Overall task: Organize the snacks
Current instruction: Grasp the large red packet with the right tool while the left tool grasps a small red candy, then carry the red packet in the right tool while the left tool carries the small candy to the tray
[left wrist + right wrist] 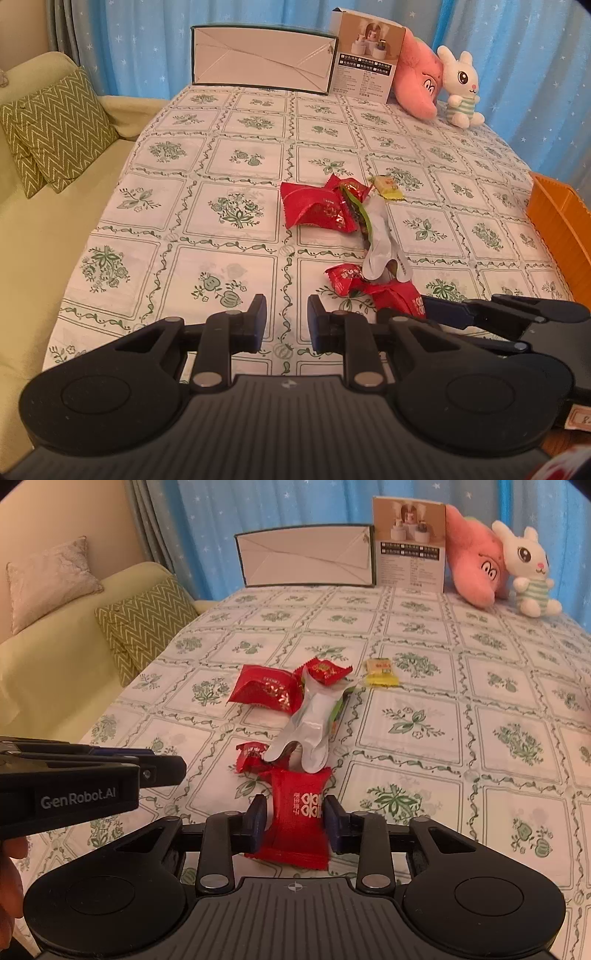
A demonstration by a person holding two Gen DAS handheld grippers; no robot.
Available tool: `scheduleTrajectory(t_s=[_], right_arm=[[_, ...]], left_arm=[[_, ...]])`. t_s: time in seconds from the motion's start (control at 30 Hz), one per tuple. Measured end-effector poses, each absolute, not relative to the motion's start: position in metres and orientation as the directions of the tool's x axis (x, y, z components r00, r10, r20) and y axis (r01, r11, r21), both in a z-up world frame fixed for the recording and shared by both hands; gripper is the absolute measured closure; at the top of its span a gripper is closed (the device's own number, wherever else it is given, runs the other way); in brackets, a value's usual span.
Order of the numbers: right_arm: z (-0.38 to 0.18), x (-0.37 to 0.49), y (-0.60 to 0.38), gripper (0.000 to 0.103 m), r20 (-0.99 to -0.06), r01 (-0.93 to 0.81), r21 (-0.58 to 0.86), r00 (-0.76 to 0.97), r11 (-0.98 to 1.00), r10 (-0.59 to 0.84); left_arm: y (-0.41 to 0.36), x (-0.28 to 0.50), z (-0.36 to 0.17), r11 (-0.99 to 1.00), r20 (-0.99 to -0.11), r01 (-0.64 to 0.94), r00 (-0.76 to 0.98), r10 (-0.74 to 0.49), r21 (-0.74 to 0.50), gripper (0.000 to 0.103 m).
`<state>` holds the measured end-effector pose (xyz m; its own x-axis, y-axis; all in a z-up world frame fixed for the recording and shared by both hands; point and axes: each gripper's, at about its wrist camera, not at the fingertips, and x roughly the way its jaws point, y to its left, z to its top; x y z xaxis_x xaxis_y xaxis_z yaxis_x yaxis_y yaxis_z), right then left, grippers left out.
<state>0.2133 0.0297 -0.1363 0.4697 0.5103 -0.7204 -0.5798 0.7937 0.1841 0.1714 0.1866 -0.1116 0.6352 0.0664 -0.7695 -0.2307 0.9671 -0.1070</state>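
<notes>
A surface (258, 155) under a green-flowered cloth fills both views, with a sofa (55, 657) and zigzag cushion (55, 129) at its left. At the far edge stand a long pale box (262, 59), a printed carton (369, 55), a pink plush (417, 77) and a white rabbit toy (461, 88); an orange bin (554, 214) sits at the right edge.

The snacks lie mid-surface in a loose heap — a large red packet (266, 690), a silver wrapper (306, 731), small red candies (327, 670) and a yellow candy (380, 670) just apart.

The right claw (295, 819) is clamped on the nearest red packet (299, 812), its pads pressing both sides. The left claw (286, 325) hangs above bare cloth beside it — fingers (258, 321) narrowly apart, nothing between them.
</notes>
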Motion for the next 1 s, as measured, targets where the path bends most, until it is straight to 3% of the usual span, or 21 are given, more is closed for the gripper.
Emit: scheduleTrajectory(t_s=[0.3,0.43,0.7,0.83,0.9,1.0], right_arm=[[-0.135,0.223,-0.006,0.076,-0.721,-0.509,0.164,0.523,0.845,0.454],[-0.134,0.227,-0.02,0.076,-0.723,-0.477,0.17,0.534,0.862,0.438],[-0.135,0.23,-0.03,0.077,-0.721,-0.46,0.186,0.536,0.868,0.438],[-0.135,0.23,-0.034,0.077,-0.72,-0.452,0.192,0.538,0.871,0.438],[-0.135,0.229,-0.036,0.077,-0.719,-0.448,0.196,0.539,0.872,0.438],[-0.135,0.227,-0.039,0.077,-0.72,-0.443,0.2,0.539,0.874,0.438]], left_arm=[[0.173,0.191,-0.124,0.993,-0.755,-0.081,0.655,-0.015,-0.09,0.078],[0.164,0.206,-0.133,1.0,-0.763,0.01,0.646,-0.019,-0.017,0.064],[0.145,0.222,-0.14,0.98,-0.741,0.166,0.671,-0.032,0.108,0.062],[0.143,0.222,-0.14,0.987,-0.755,0.149,0.654,-0.052,0.062,0.068],[0.142,0.22,-0.139,0.991,-0.761,0.133,0.645,-0.064,0.029,0.079],[0.135,0.215,-0.136,0.993,-0.768,0.118,0.638,-0.052,0.031,0.086]])
